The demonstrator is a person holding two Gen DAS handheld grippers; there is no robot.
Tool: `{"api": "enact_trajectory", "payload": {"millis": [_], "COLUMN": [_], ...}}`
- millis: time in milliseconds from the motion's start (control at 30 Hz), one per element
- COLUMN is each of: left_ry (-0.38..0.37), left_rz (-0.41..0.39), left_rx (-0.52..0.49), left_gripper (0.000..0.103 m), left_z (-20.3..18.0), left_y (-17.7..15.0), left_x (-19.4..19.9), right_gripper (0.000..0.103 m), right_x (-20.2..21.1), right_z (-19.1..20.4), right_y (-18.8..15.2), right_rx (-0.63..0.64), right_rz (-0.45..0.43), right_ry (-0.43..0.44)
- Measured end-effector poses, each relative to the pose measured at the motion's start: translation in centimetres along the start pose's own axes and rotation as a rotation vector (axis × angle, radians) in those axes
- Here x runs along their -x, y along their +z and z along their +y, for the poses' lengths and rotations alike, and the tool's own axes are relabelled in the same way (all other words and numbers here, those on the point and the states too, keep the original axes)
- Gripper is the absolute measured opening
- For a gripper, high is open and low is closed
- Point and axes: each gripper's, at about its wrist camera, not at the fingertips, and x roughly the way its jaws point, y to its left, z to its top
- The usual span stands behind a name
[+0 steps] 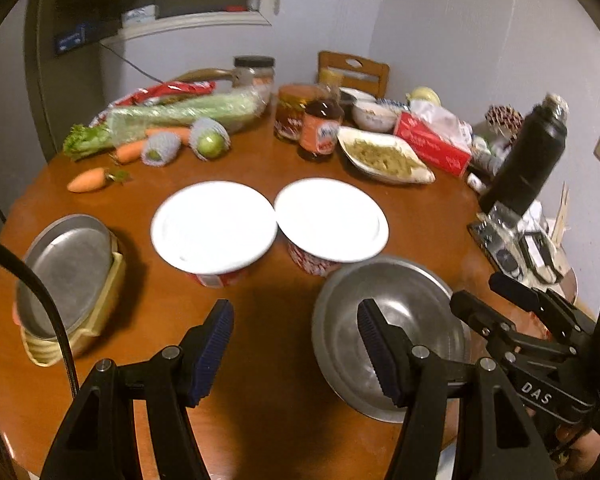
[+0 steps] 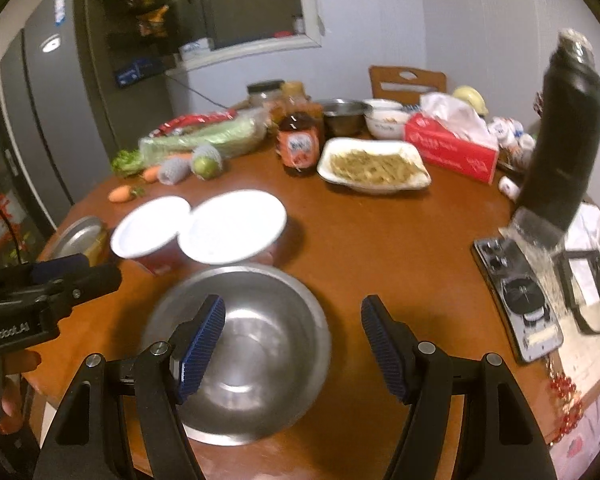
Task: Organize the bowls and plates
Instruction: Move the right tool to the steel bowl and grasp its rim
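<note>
A steel bowl (image 1: 404,332) (image 2: 256,344) sits on the round wooden table (image 1: 260,360) near its front edge. Two white plates (image 1: 214,226) (image 1: 331,219) rest on red bowls behind it; they also show in the right wrist view (image 2: 150,226) (image 2: 234,226). A metal plate (image 1: 66,272) lies on a stack in a yellow holder at the left. My left gripper (image 1: 296,348) is open and empty, its right finger over the steel bowl. My right gripper (image 2: 294,348) is open and empty, straddling the bowl's right rim.
The far half of the table holds vegetables (image 1: 172,120), jars (image 1: 320,128), a dish of noodles (image 1: 384,156), a red tissue box (image 1: 432,144) and small bowls (image 2: 348,116). A black bottle (image 2: 564,136) and a phone (image 2: 516,300) stand at the right.
</note>
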Motion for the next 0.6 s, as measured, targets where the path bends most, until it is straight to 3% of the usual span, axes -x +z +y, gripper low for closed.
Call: {"api": "enact_trajectory", "payload": {"millis": [467,600], "left_ry": [-0.010,-0.013], "left_rz": [0.097,0.124], "left_rx": [-0.021,-0.026], "left_gripper": [0.064,0.064], "left_z": [-1.5,-1.9], "left_y": [-1.2,-1.5], "left_x": [-4.2,-5.2], "right_gripper": [0.072,0.064], "right_x": [-3.2,-3.7], "right_z": [-1.9,-1.8], "right_y": [-2.3,-2.4], "right_rx": [-0.040,-0.029], "right_rz": [0.070,0.074], "right_ry": [-0.018,0.000]}}
